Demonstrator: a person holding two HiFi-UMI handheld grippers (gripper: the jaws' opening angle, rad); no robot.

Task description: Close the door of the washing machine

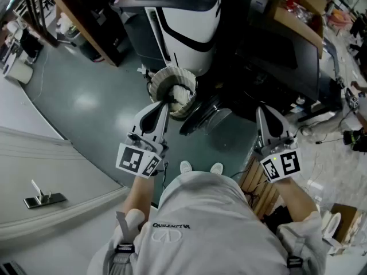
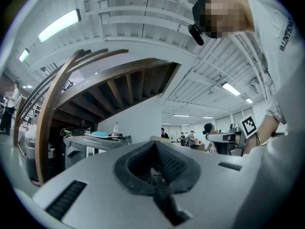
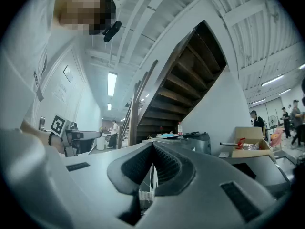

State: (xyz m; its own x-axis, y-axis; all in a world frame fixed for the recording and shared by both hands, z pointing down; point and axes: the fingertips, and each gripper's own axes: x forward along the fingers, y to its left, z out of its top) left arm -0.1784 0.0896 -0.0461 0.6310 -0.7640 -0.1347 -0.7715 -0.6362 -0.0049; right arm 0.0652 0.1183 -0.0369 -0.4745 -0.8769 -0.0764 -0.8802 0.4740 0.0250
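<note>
The white and black washing machine [image 1: 186, 22] stands ahead of me, and it also shows as a grey body in the left gripper view [image 2: 95, 144] and the right gripper view [image 3: 202, 142]. Its dark round door [image 1: 213, 118] hangs open low at the front, between my two grippers. A ribbed laundry basket [image 1: 172, 90] with cloth in it sits on the floor before the machine. My left gripper [image 1: 162, 105] is shut and empty, its tip over the basket's near rim. My right gripper [image 1: 261, 110] is shut and empty, just right of the door. Neither touches the door.
A dark cabinet with a cardboard box [image 1: 298, 10] on top stands right of the machine. A wooden staircase [image 1: 74, 16] rises at the left. A pale low platform [image 1: 51, 171] lies at my left. Cables [image 1: 344, 133] litter the floor at right, and a wooden crate [image 1: 261, 188] sits by my feet.
</note>
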